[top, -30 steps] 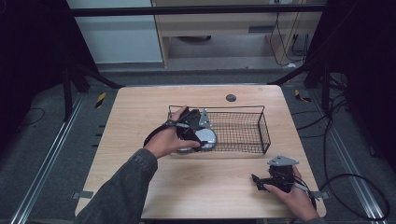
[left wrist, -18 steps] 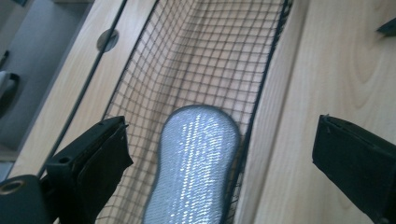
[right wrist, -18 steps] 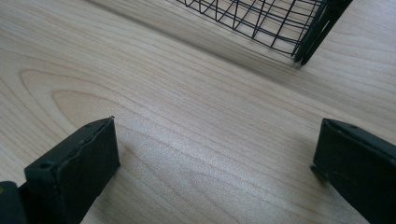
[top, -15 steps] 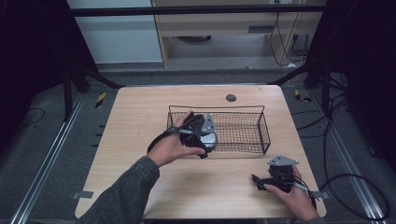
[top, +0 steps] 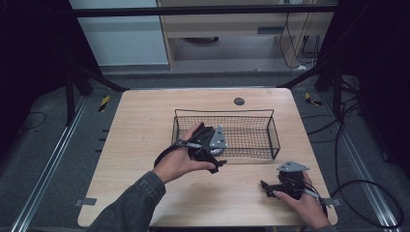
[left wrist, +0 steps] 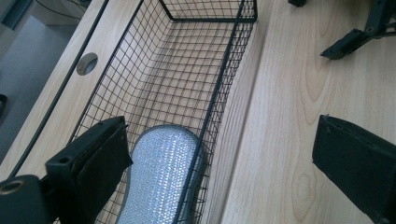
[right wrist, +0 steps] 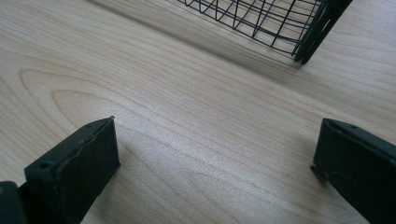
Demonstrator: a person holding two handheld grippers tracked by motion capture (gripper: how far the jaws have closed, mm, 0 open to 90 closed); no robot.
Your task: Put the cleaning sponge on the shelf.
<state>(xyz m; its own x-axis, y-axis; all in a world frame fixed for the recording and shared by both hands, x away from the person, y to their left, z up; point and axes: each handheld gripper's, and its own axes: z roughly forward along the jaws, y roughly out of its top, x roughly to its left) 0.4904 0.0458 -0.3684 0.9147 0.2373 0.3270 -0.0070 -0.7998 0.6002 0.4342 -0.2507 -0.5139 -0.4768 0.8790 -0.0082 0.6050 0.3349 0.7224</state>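
**meshfan:** So where's the thing right now? You've got your left gripper hanging over the near-left end of the black wire-mesh basket, and in the left gripper view the flat oval pad of glittery silver mesh with a grey rim lies inside that basket, down at the end closest to you, pressed up against the side wall. The jaws are spread wide with nothing between them; one sits over the basket, the other outside over the light wooden worktop.

**gripnoob:** Yep, looks let go to me. How do you reckon it handles if you have to grab it again?

**meshfan:** My guess is light and thin, a bit flexy, kinda like a scourer or a strainer insert. The shiny woven face probably slides under hard pads, so I'd take it by the grey rim, across the narrow width, near the rounded end that sticks up toward the open part of the basket. Can't tell how stiff the rim really is from here. Watch the wire wall too, the pad is tucked right against it, so a jaw could snag the grid.

**gripnoob:** And your right gripper?

**meshfan:** Parked on the worktop at the near right, well apart from the basket corner. Jaws wide open, holding nothing, just bare wood grain between them.
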